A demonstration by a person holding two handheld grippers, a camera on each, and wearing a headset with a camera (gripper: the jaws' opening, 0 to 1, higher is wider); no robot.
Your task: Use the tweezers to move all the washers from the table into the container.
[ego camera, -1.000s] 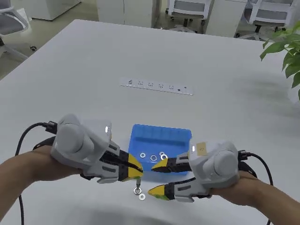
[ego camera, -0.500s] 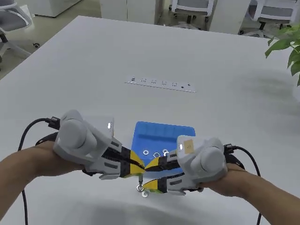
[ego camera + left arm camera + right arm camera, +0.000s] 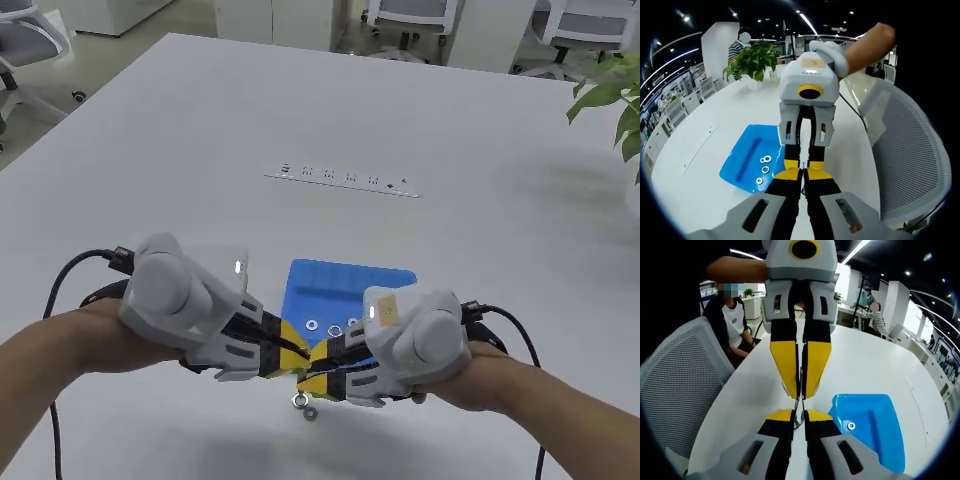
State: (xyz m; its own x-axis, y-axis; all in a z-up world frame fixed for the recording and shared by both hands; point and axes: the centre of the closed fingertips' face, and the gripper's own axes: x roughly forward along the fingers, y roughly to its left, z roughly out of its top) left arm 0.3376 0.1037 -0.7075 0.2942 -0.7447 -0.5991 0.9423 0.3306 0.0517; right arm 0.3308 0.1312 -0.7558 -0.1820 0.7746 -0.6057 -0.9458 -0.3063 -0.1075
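Head view: white table [image 3: 200,120], office room, chairs [image 3: 400,22] behind.
My left gripper [image 3: 298,356] and right gripper [image 3: 320,360], tip to tip, were both clamped on one tweezers [image 3: 799,412]. One blue container [image 3: 350,280] held three washers [image 3: 335,329]; two loose washers [image 3: 299,401] lay on the table just beside it.

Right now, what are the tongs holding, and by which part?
The tweezers; left gripper and right gripper tongs both pinch its upper shaft, tips pointing down free.
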